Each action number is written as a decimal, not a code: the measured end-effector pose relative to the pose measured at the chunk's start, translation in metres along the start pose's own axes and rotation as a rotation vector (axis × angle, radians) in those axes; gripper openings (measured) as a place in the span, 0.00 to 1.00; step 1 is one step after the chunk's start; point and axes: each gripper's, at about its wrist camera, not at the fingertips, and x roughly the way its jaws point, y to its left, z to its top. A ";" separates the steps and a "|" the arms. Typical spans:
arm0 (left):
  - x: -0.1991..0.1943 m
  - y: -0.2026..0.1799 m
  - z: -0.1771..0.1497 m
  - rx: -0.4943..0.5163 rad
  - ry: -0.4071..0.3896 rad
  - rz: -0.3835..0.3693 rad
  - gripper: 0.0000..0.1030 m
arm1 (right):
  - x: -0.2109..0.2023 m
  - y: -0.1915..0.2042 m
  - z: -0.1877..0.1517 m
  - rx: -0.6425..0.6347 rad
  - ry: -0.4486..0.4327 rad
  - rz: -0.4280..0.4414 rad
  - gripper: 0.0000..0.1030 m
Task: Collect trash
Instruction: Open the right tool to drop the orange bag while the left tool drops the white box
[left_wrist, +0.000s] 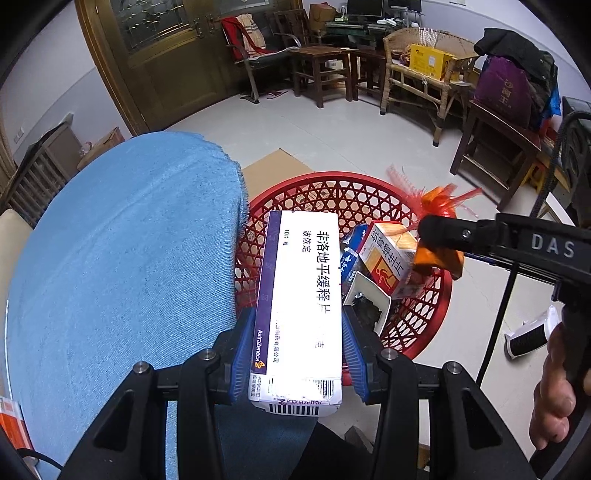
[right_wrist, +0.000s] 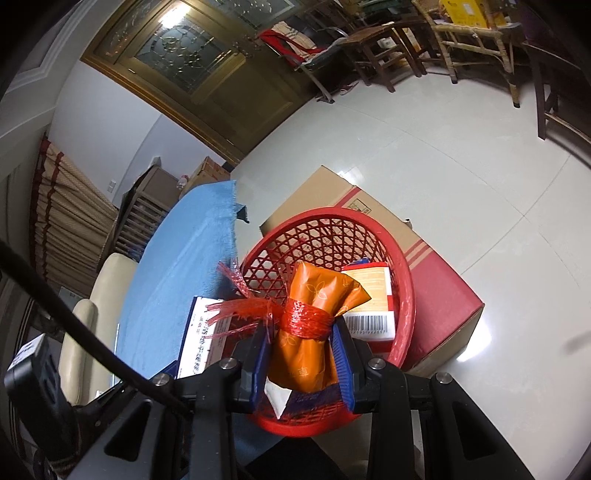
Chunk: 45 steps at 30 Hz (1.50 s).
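Observation:
A white and purple medicine box (left_wrist: 303, 295) sits lengthwise between the blue pads of my left gripper (left_wrist: 295, 332), which is shut on it over the near rim of the red lattice basket (left_wrist: 343, 175). My right gripper (right_wrist: 303, 328) is shut on an orange packet (right_wrist: 314, 295) tied round with red mesh netting, held above the basket (right_wrist: 406, 280). In the left wrist view the right gripper (left_wrist: 439, 240) reaches in from the right with the packet (left_wrist: 437, 258). An orange and white carton (left_wrist: 388, 258), an open white box (left_wrist: 369, 302) and a blue wrapper (left_wrist: 351, 251) lie in the basket.
A blue cloth (left_wrist: 129, 258) covers the surface left of the basket. The basket rests on a red and brown cardboard box (right_wrist: 424, 266) on the tiled floor. A white object (left_wrist: 528, 332) lies on the floor at right. Wooden chairs (left_wrist: 321, 70) and a wicker bench (left_wrist: 424, 77) line the far wall.

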 end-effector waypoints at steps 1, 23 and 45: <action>0.001 0.000 0.000 -0.001 0.002 0.001 0.46 | 0.002 -0.001 0.000 0.001 0.001 -0.006 0.35; -0.044 -0.005 0.000 0.023 -0.132 0.085 0.57 | -0.007 0.007 -0.006 -0.004 0.009 0.005 0.35; -0.154 0.047 -0.023 -0.138 -0.328 0.222 0.78 | -0.038 0.086 -0.025 -0.172 0.003 0.065 0.35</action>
